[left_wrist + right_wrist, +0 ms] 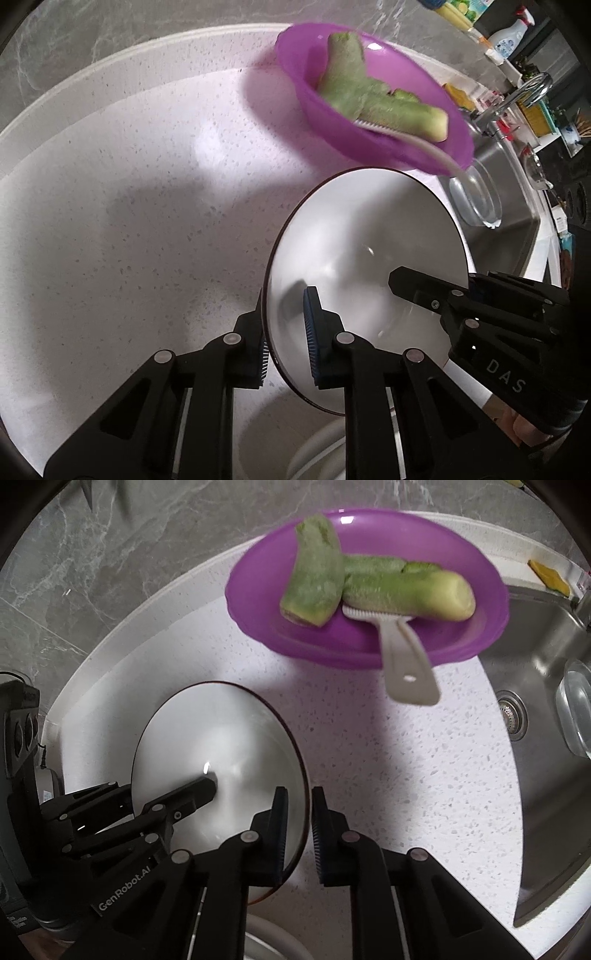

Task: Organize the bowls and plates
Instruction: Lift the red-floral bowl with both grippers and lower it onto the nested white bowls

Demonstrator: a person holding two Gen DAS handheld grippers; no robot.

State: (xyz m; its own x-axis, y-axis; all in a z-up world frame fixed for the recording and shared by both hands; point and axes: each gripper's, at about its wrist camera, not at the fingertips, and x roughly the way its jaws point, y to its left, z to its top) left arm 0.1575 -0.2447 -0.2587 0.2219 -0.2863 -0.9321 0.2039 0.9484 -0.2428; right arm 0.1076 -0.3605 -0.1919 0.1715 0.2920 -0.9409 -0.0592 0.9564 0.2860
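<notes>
I carry the plate (365,258) between both grippers, tilted on edge over the counter (129,221), and the step, as I judge it, is to bring it level and set it down without letting it slip. That wants both grips moved together, no twisting against each other, and a path clear of the purple bowl (369,107) beyond, which holds green vegetable pieces (354,92) and a white peeler (402,657). My left gripper (286,336) straddles the plate's left rim, one pad behind and one on the face; the jaws stand narrowly apart, and I cannot tell whether both pads press. My right gripper (297,834) straddles the opposite rim the same way, left pad against the face, right pad just outside; again narrow, contact unclear. The sink (546,686) lies to the right, well apart from the plate.
</notes>
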